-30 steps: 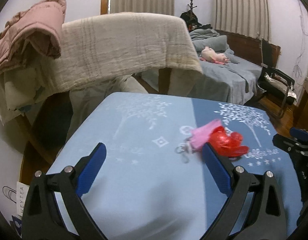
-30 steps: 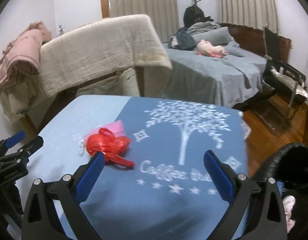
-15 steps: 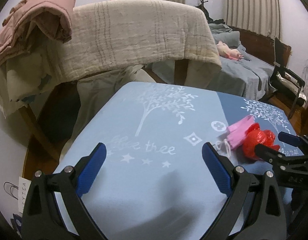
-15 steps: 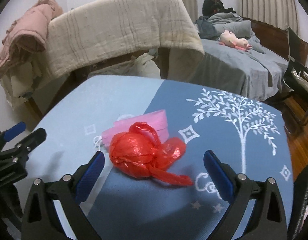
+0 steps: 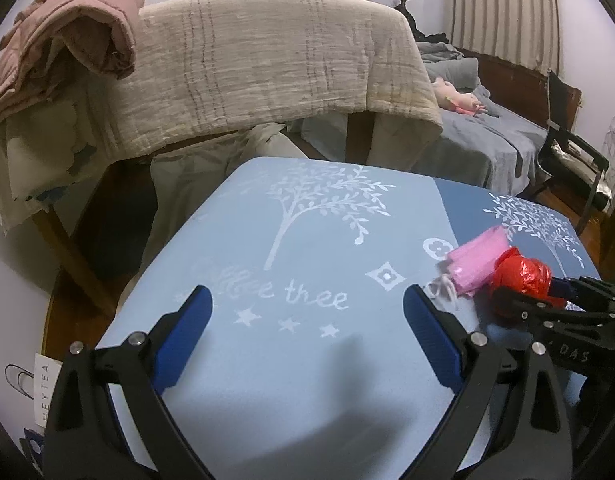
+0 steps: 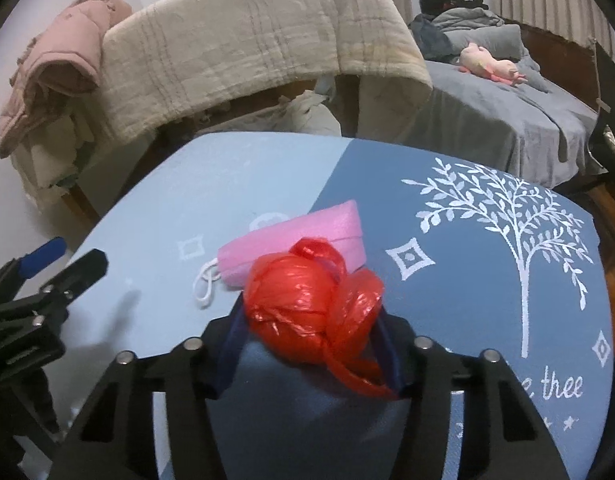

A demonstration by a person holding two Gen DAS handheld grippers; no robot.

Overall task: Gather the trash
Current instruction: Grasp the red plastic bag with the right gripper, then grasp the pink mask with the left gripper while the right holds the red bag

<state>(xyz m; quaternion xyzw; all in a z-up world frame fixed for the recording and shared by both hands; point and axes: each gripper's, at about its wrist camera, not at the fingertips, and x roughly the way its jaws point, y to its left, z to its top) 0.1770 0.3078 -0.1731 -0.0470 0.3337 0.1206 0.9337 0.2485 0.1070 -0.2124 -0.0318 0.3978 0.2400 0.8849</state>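
A crumpled red plastic bag (image 6: 311, 304) lies on the blue table cloth (image 6: 467, 240), just in front of a pink face mask (image 6: 295, 240) with white ear loops. My right gripper (image 6: 309, 320) is shut on the red bag, its blue pads pressed against both sides. In the left wrist view the red bag (image 5: 521, 276) and the pink mask (image 5: 477, 258) sit at the right, with the right gripper (image 5: 539, 300) around the bag. My left gripper (image 5: 307, 332) is open and empty over the light blue part of the cloth (image 5: 287, 360).
A beige blanket (image 5: 267, 64) hangs over a wooden frame behind the table, with a pink jacket (image 5: 63, 48) at its left. A bed with grey covers (image 6: 507, 108) and a pink plush toy (image 6: 491, 66) is at the back right. A black chair (image 5: 571, 160) stands far right.
My right gripper moved forward to the red bag and shut on it. My left gripper drifted left, so the bag and mask now sit further right in its view.
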